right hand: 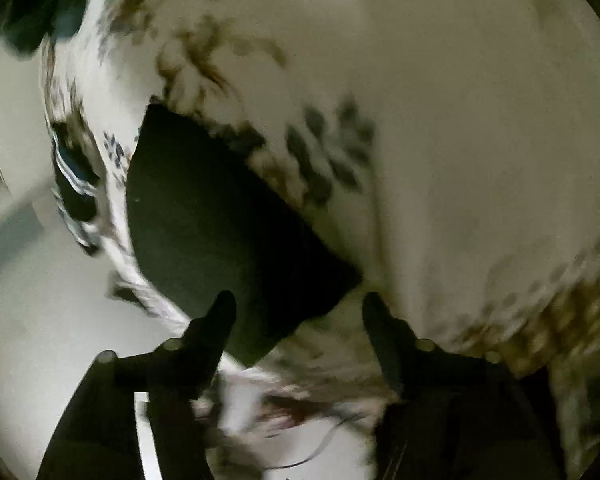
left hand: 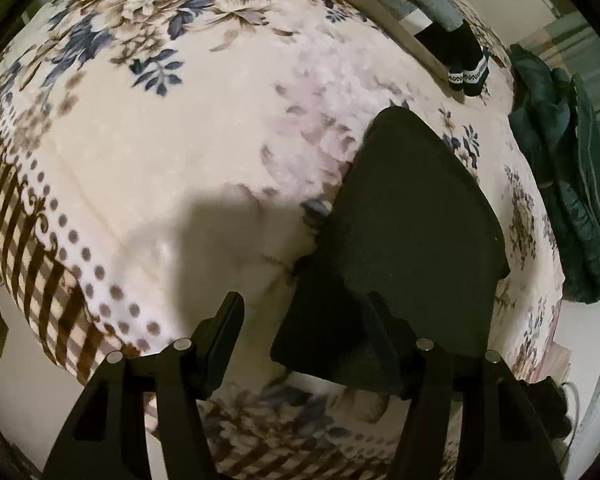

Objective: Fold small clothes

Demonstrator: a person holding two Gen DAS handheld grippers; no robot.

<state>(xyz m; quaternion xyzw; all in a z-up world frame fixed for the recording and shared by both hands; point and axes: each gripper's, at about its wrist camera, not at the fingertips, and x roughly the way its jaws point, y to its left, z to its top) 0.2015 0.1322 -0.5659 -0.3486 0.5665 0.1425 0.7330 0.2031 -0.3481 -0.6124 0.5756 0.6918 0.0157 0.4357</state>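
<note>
black garment [left hand: 412, 216] partly behind fingers [left hand: 384, 328]

A home bedroom: a bed spread with a plush cream blanket printed with blue-and-brown flowers [left hand: 148, 152], a rumpled dark teal quilted jacket [left hand: 560, 184] at its right edge, folded striped knitwear [left hand: 424, 0] near the far edge.

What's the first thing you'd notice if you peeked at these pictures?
A dark cloth lies flat on a flowery blanket, right of the middle, just ahead of the open left tool. Far off at the top right sit striped socks, and a green garment is heaped at the blanket's right edge.
</note>
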